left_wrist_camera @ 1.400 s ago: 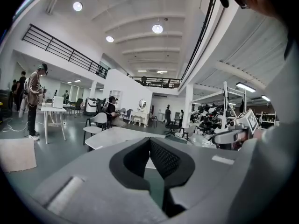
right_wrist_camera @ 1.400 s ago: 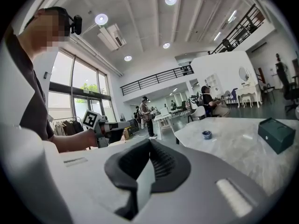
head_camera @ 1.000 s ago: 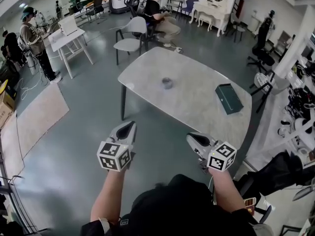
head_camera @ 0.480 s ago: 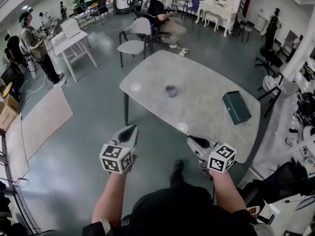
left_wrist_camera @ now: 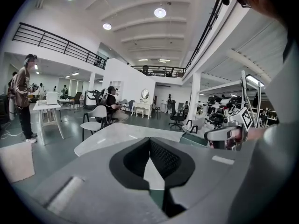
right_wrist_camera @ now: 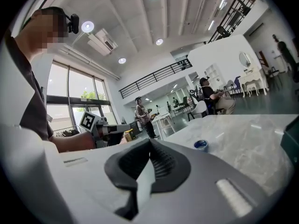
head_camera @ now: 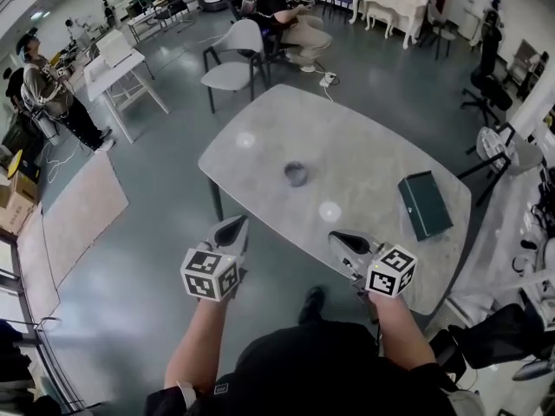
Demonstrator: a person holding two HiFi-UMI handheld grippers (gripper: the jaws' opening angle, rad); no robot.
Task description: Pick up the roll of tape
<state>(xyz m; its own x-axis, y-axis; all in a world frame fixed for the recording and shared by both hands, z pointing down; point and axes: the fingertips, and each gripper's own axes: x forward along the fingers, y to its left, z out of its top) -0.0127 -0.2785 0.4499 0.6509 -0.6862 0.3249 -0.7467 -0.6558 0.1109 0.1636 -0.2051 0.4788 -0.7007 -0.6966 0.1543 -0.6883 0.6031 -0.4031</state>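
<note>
The roll of tape [head_camera: 296, 173] is a small dark blue ring lying flat near the middle of the marble table [head_camera: 260, 128]. In the right gripper view the tape [right_wrist_camera: 201, 145] shows ahead and to the right of the jaws. My left gripper [head_camera: 232, 229] hangs just off the table's near edge, left of the tape, jaws shut and empty. My right gripper [head_camera: 340, 238] is over the near edge, also shut on nothing. Both are well short of the tape. The left gripper view shows the tabletop [left_wrist_camera: 117, 132] beyond the closed tips [left_wrist_camera: 149, 140].
A dark green box [head_camera: 424, 204] lies on the table's right side. A grey chair [head_camera: 232, 59] stands at the far end, with a seated person [head_camera: 286, 16] behind it. A white desk [head_camera: 121, 63], a standing person [head_camera: 48, 89] and a rug [head_camera: 78, 211] are at left.
I have walked closer to the table with both grippers held out in front. Its near edge now lies under the gripper tips. Both jaws stay shut.
</note>
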